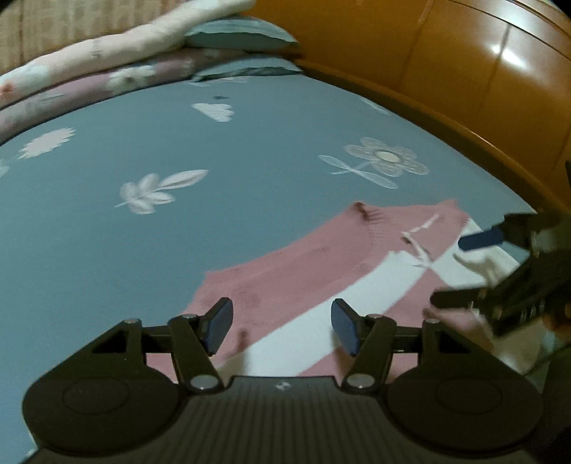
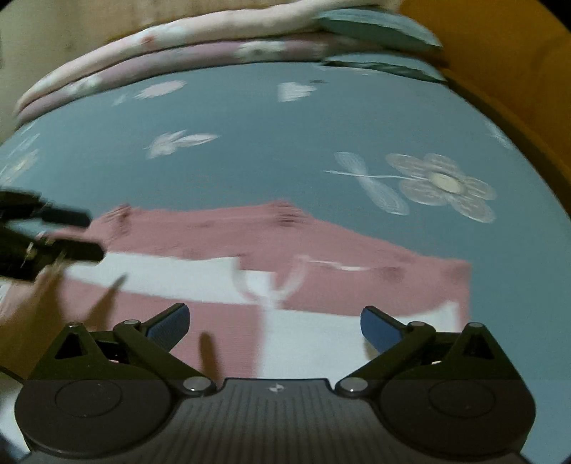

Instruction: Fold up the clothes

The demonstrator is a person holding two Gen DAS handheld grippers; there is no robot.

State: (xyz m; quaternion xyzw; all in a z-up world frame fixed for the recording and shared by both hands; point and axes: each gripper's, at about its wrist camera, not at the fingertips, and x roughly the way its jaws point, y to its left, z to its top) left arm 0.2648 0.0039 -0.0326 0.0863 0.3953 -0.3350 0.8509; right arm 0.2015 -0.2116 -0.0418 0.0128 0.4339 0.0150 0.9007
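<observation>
Pink-and-white garment (image 1: 303, 271) flat on blue floral bedsheet (image 1: 178, 142). Left gripper (image 1: 282, 326) over near edge, jaws released. Right gripper (image 2: 274, 326) likewise, jaws spread, empty.

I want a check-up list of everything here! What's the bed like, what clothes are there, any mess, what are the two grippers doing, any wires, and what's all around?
Surface: blue-grey bed sheet with white flower and leaf prints, lying smooth.
Job's things: pink and white striped garment spread flat on the sheet; white drawstring lies loose on it.
Clutter: nothing seen on the sheet besides the garment.
Grippers: left gripper open, over the garment, holding nothing; right gripper open, over the garment, holding nothing.
Cables: nothing seen.
Surroundings: folded floral quilts and blue-grey pillows stacked at the far edge; orange wooden headboard along the right side.
</observation>
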